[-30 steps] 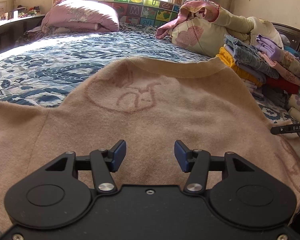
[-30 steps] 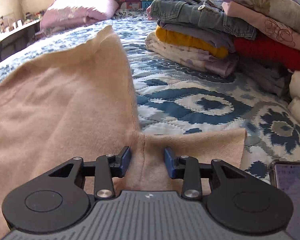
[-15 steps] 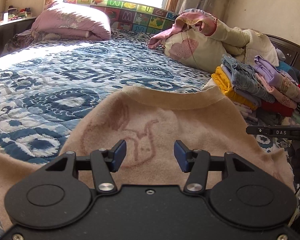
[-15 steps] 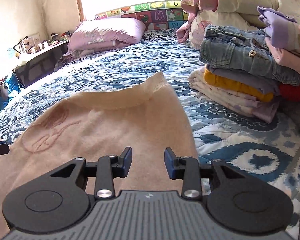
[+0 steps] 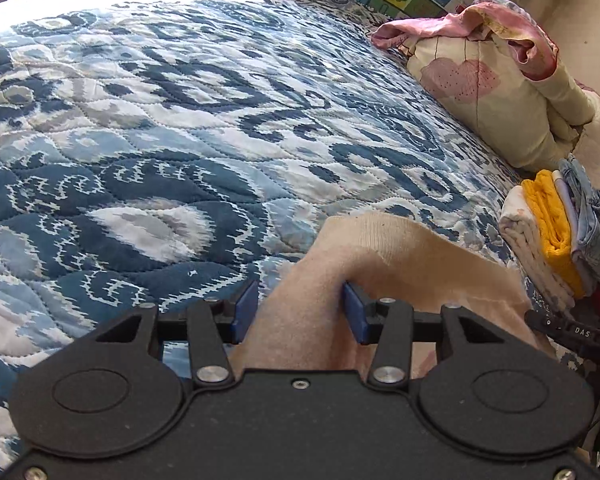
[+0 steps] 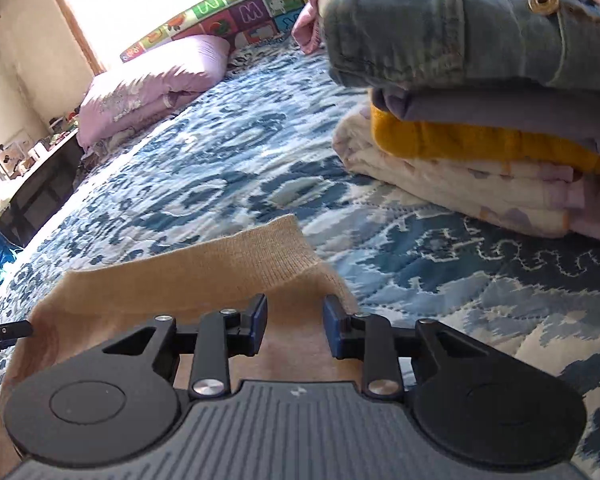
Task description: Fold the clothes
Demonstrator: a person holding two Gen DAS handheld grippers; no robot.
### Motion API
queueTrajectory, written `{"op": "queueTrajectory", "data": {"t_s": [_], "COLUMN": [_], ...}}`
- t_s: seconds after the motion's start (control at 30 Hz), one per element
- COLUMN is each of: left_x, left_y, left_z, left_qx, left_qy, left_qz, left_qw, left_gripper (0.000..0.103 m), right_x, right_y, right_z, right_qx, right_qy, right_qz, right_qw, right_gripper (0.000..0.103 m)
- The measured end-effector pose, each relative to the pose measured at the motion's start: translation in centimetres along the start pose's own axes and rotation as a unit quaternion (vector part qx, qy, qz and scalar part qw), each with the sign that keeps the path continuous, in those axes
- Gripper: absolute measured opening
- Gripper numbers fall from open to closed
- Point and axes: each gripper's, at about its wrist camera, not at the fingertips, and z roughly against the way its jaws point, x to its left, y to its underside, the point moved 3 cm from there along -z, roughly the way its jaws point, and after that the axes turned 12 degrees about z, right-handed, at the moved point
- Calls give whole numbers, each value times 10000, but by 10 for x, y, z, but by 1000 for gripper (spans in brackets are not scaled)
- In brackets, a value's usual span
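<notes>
A beige knit sweater lies on the blue patterned quilt, its ribbed edge turned away from me. My left gripper is at the left corner of that edge. Its jaws are closing with a raised fold of the cloth between them, and the right pad is tucked under the fold. My right gripper is at the right corner of the sweater. Its jaws are also closing with cloth between them, though a gap still shows beside each pad.
A stack of folded clothes with jeans on top stands close on the right, also seen as the stack. A cream and pink bundle lies behind it. A pink pillow rests at the bed's head.
Both grippers have travelled forward over the sweater from its printed body to its ribbed far edge. The left jaws have narrowed a little, and cloth now rises between them.
</notes>
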Motion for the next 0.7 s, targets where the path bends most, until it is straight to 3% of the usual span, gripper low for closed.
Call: {"op": "queueTrajectory", "data": {"t_s": [0.13,0.27,0.4,0.47,0.53,0.63,0.7], "left_x": [23,40,52,51,44,42,37], "left_y": [-13,-23,-30,-31,-31,-32,-31], "left_z": [-15,-27,-32,-34,-34,-36,-34], "left_qx": [397,740,955,1000,1032,1037,917], "left_qy": [765,1465,1830,1711,1627,1616,1512], "left_qz": [966,1792,2414,2357,2109,2025,1766], "left_qw": [9916,9700,9482,9514,9583,9603,9683], "left_gripper": [45,45,46,38,37,36,24], "right_x": [-11,-5,6,14,16,15,17], "right_y": [9,4,-6,-7,-4,1,1], "right_z": [3,3,2,-3,-11,-13,-14], "right_qx": [-196,-166,-253,-209,-133,-230,-245], "right_qy": [-318,-281,-363,-241,-110,-73,-23], "right_qz": [-453,-385,-346,-139,-59,-136,-74], "right_qw": [9983,9987,9984,9994,9998,9996,9997], "right_gripper": [14,16,19,24,24,24,24]}}
